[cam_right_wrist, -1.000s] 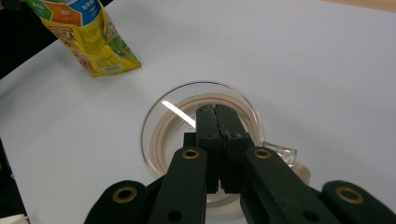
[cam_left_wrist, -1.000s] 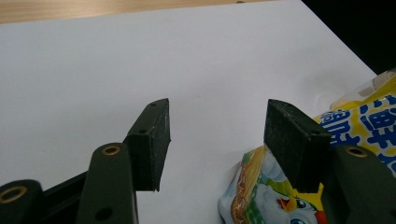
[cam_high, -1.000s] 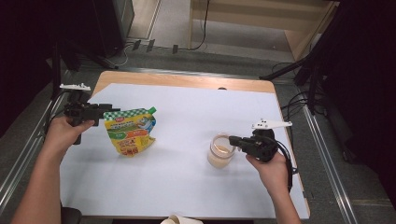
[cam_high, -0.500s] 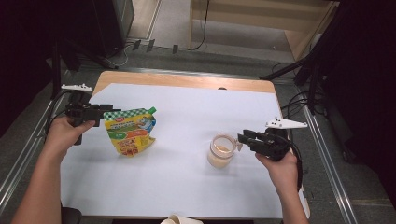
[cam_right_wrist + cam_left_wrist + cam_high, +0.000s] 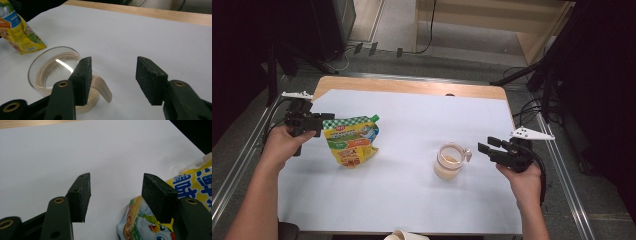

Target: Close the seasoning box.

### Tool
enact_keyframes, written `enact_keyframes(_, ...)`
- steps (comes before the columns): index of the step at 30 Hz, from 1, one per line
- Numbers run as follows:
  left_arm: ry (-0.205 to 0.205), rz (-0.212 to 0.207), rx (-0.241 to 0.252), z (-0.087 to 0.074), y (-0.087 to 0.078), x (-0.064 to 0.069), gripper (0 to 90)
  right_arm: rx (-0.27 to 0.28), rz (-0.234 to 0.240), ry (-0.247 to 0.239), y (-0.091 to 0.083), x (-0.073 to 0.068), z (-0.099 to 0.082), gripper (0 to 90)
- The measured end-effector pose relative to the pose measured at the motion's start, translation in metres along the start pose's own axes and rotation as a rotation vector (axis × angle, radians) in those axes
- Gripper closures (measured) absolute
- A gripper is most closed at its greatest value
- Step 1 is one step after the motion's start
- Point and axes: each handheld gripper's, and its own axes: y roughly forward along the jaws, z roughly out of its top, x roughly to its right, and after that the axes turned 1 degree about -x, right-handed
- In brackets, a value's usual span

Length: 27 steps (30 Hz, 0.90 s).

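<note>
While our right tongs (image 5: 485, 145) are just opening beside the glass cup (image 5: 449, 161) at lower right, empty, we are keeping our left tongs (image 5: 328, 118) parted at the yellow pouch (image 5: 351, 141), middle left.

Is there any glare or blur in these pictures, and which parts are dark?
High view: even light on the white table cover, dark surroundings at both sides. Right gripper view: a bright streak of glare inside the glass cup. Left gripper view: the pouch print is soft, and the top right corner is black.
</note>
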Motion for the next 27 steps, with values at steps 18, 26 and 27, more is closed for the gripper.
enact_keyframes(18, 0.006, 0.003, -0.015, -0.002, 0.005, 0.001, 41.3, 0.02, -0.129, 0.043, 0.016, 0.032, -0.026, 32.2)
enact_keyframes(26, 0.01, 0.007, -0.02, -0.003, 0.006, 0.0, 41.3, -0.01, -0.141, 0.029, 0.034, 0.033, -0.029, 28.9)
enact_keyframes(27, 0.01, 0.007, -0.021, -0.003, 0.006, 0.0, 41.2, -0.012, -0.141, 0.03, 0.035, 0.033, -0.029, 28.9)
